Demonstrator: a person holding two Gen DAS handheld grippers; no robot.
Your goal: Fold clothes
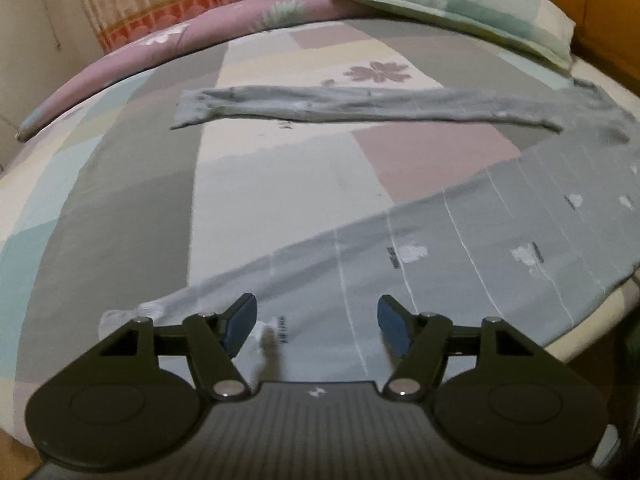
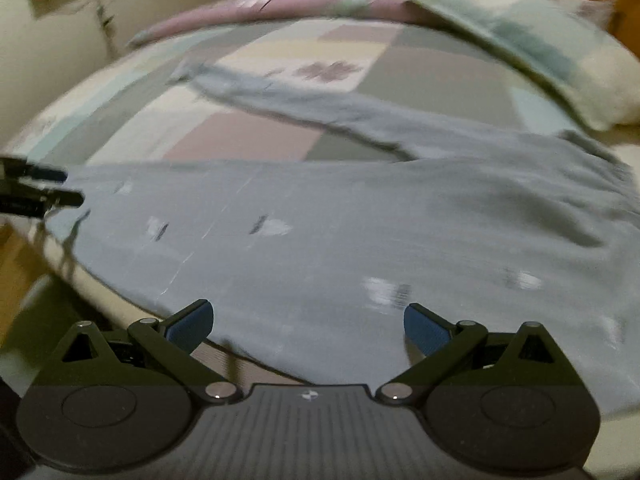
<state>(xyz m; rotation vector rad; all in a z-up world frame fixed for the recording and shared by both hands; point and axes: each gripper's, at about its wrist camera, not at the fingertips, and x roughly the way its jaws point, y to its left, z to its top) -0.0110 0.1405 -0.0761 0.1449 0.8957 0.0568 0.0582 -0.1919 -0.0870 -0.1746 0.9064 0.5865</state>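
- Grey-blue trousers lie spread flat on the bed, which wears a patchwork sheet in grey, cream, pink and pale green.
- One leg stretches straight across the middle of the mattress; the other runs along the near edge.
- The left gripper hovers over the cuff end of the near leg, blue pads spread apart, nothing between them.
- Over in the right wrist view, the right gripper hangs above the wider upper part of the trousers, jaws parted wide and empty too.
- The left gripper's tips also peek in at that view's left edge, just beside the cuff.
- A checked pillow sits at the far right corner, near the waistband end.
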